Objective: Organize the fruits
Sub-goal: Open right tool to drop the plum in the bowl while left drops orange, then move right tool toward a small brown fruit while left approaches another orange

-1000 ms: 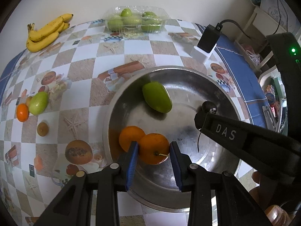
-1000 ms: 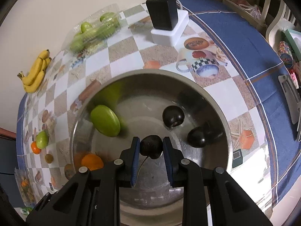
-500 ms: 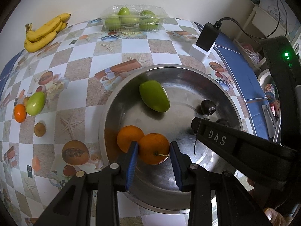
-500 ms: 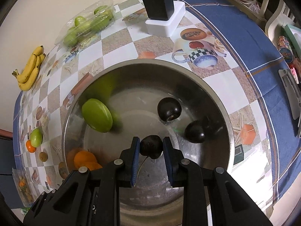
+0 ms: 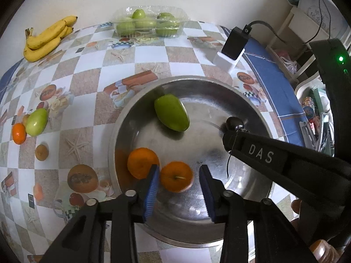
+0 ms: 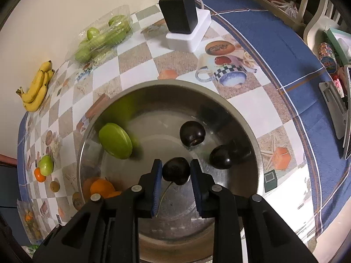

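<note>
Left wrist view: the orange (image 5: 176,176) sits in the steel bowl (image 5: 252,100) between the left gripper (image 5: 178,180) jaws, which have just been opening and no longer pinch it. Right gripper (image 6: 176,171) is clamped on a dark plum (image 6: 176,170) over that bowl, near a green mango (image 6: 115,140).

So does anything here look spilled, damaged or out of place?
Nothing looks spilled or damaged. A few fruits still lie loose on the table outside the metal bowl: a green fruit, a small orange and a brownish one.
</note>
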`<action>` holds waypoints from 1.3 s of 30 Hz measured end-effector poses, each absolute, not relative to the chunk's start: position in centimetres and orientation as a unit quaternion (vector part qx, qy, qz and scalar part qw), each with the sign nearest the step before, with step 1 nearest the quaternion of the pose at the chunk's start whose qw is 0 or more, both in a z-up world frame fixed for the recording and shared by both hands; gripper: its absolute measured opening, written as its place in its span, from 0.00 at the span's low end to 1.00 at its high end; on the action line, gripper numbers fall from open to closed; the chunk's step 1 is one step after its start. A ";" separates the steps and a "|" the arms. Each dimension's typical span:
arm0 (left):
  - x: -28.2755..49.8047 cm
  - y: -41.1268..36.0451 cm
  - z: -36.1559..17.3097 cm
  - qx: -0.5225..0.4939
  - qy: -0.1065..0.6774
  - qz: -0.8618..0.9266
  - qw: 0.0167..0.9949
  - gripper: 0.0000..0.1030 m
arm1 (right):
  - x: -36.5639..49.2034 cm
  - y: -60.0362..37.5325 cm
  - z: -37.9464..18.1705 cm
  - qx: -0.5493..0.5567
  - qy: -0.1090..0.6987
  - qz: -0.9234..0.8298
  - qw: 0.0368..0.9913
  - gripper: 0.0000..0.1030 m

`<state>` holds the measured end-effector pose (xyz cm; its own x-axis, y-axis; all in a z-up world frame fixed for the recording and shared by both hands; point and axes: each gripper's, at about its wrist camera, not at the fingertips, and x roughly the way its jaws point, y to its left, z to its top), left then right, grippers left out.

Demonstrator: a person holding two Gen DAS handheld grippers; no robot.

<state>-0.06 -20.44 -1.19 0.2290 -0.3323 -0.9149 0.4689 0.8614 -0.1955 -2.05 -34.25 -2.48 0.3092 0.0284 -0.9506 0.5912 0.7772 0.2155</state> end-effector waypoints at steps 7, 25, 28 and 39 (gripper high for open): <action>0.2 -20.0 -0.5 0.051 0.557 -0.255 0.788 0.47 | -2.3 -34.2 -1.6 0.274 0.550 -0.186 0.767 0.27; 4.3 -12.9 -0.4 -0.013 0.552 -0.116 0.825 0.77 | -1.7 -33.4 -1.3 0.258 0.545 -0.179 0.777 0.74; 5.0 -11.7 -0.6 -0.020 0.551 -0.090 0.829 0.85 | -1.7 -33.4 -1.3 0.253 0.544 -0.181 0.779 0.84; 5.8 -9.8 -0.8 -0.005 0.534 -0.042 0.844 1.00 | -1.4 -32.5 -1.1 0.239 0.538 -0.172 0.790 0.99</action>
